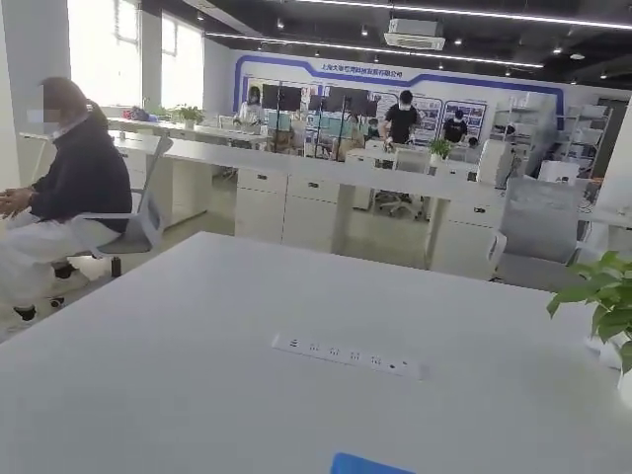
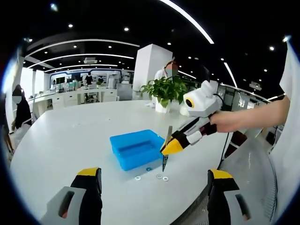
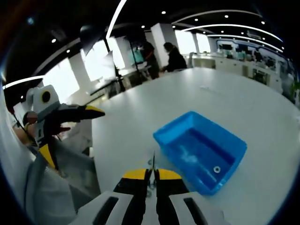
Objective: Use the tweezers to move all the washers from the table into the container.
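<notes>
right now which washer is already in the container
The lone washer on the blue container's floor; the other washers lie on the table by the tweezers' tip.

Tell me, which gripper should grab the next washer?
Right. The right gripper is shut on the tweezers, their tip close to the washers beside the blue container. The left gripper hangs open, holding nothing.

The white table (image 1: 148, 375) I work at carries a white power strip (image 1: 346, 355) at the lower centre of the head view, and a potted plant (image 2: 165, 93) stands on it at the upper middle of the left gripper view. The blue container (image 2: 136, 147) sits at that view's centre, with a few washers (image 2: 159, 176) loose on the tabletop just below it.
</notes>
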Demonstrator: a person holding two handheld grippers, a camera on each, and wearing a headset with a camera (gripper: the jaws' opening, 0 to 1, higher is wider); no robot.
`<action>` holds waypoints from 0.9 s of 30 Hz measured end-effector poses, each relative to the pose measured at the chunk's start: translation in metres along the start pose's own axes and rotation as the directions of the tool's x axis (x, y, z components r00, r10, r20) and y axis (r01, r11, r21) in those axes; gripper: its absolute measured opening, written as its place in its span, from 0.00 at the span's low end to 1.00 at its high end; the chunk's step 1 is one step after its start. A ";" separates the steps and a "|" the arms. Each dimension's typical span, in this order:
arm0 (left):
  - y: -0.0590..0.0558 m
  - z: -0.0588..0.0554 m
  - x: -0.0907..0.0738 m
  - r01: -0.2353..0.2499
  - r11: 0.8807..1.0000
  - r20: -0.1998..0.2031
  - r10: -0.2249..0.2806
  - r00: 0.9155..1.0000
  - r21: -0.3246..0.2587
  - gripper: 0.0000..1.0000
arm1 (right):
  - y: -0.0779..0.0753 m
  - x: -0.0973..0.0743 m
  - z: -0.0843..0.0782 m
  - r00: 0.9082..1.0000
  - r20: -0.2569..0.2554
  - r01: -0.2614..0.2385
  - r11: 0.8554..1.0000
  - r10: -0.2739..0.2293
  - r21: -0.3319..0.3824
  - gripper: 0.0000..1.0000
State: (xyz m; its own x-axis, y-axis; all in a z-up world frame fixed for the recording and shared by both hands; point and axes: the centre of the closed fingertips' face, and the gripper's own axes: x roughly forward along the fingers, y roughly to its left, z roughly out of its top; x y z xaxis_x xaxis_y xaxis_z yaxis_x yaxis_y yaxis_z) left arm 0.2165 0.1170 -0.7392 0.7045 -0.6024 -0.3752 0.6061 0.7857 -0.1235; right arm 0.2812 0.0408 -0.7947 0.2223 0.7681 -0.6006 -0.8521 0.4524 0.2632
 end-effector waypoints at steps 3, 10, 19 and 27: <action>0.000 0.000 0.000 0.001 1.000 -0.001 -0.001 1.000 -0.001 0.96 | 0.003 0.003 -0.007 1.000 -0.009 -0.011 1.000 0.011 0.021 0.03; -0.002 -0.002 0.001 0.006 1.000 -0.008 -0.006 1.000 0.002 0.96 | 0.008 0.008 -0.016 0.999 -0.028 -0.025 0.999 0.026 0.035 0.03; -0.003 -0.003 0.002 0.009 1.000 -0.014 -0.009 1.000 0.004 0.96 | 0.019 0.008 -0.022 0.998 -0.052 -0.026 0.999 0.024 -0.027 0.04; -0.004 -0.006 0.005 0.008 1.000 -0.022 -0.008 1.000 0.016 0.96 | 0.041 0.011 -0.028 0.995 -0.096 -0.020 0.954 -0.009 -0.299 0.04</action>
State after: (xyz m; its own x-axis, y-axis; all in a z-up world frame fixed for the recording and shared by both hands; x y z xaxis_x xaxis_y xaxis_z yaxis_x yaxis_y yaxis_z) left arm 0.2151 0.1119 -0.7457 0.6914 -0.6052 -0.3946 0.6175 0.7785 -0.1121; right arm 0.2351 0.0550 -0.8115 0.1838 0.7168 -0.6726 -0.9590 0.2808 0.0372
